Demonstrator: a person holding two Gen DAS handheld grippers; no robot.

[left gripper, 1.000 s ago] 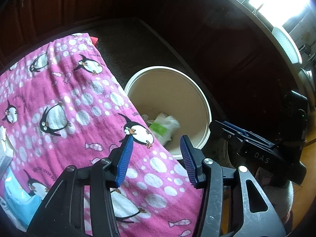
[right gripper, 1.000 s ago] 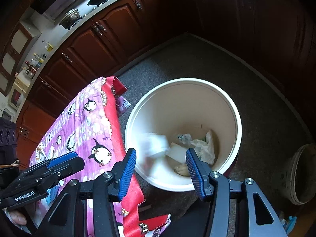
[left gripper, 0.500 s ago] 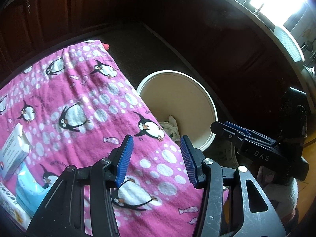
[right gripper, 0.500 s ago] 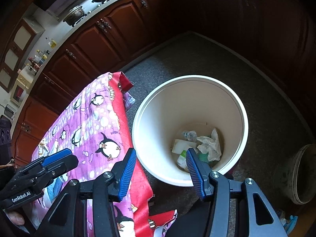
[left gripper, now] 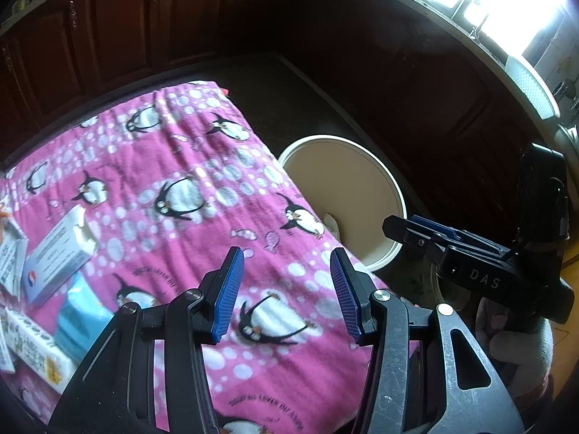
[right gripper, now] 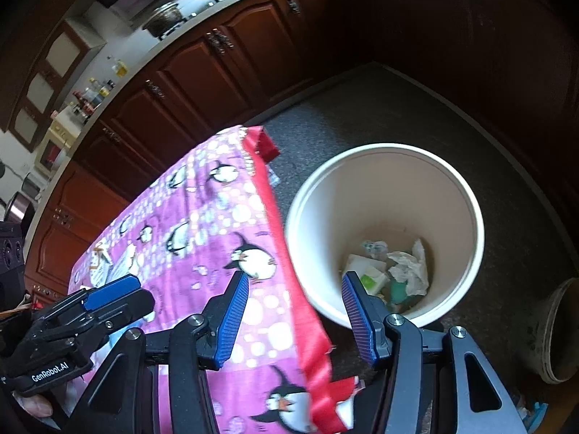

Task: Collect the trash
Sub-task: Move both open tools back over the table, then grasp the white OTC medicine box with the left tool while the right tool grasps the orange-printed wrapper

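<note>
A white bin [right gripper: 466, 202] stands on the floor beside the table; crumpled paper, a white box and a green-white packet [right gripper: 372, 276] lie in it. It also shows in the left wrist view [left gripper: 392, 188]. My left gripper [left gripper: 286, 282] is open and empty above the pink penguin cloth [left gripper: 173, 166]. My right gripper [right gripper: 295, 307] is open and empty over the table edge next to the bin. On the cloth at the left lie a white box [left gripper: 54, 253], a light blue packet [left gripper: 77, 314] and a printed carton [left gripper: 34, 350].
Dark wood cabinets [right gripper: 202, 68] run along the back. A grey pot [right gripper: 559, 329] stands on the floor at the right. The right gripper shows in the left view [left gripper: 470, 264], and the left gripper shows in the right view [right gripper: 83, 322].
Both grippers have drawn back from the bin toward the table. The packet that was falling a second ago now lies in the bin. More of the boxes on the cloth show now.
</note>
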